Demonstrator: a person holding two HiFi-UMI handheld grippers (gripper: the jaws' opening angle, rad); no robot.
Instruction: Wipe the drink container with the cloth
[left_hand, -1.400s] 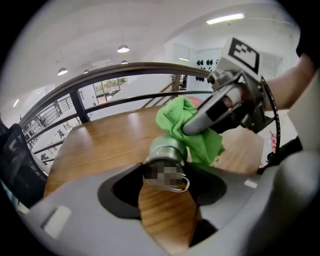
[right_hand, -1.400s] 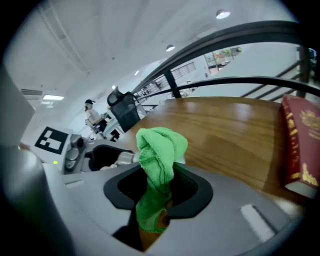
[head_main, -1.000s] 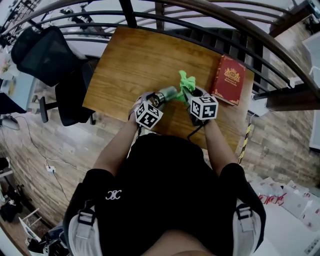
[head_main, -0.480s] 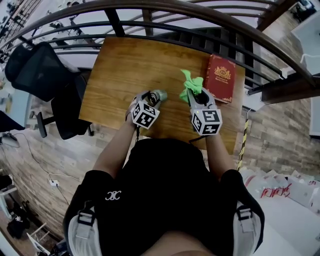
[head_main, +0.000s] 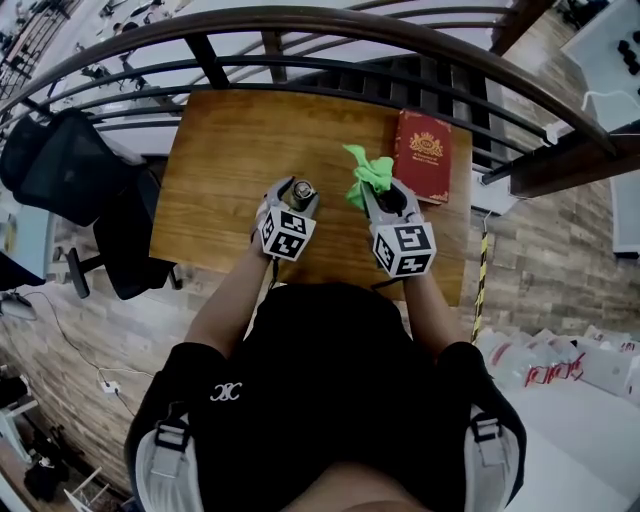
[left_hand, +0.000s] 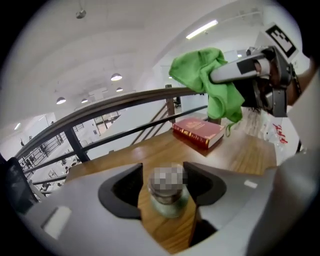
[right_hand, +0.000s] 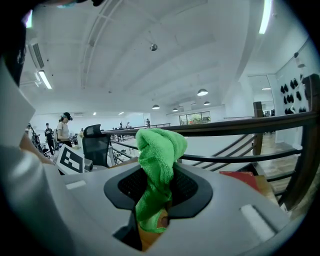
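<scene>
One drink container (head_main: 302, 188), one green cloth (head_main: 366, 172), one red book (head_main: 423, 155), one wooden table (head_main: 225, 150), two grippers: left gripper (head_main: 299, 197), right gripper (head_main: 379, 193)

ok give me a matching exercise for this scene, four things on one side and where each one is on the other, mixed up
Things:
1 drink container
2 green cloth
3 red book
4 black chair

Places:
A lying flat on the table
B on the floor
C pinched in the jaws of the right gripper
D upright between the jaws of the left gripper

Pairs: 1-D, 2-C, 3-A, 4-B
</scene>
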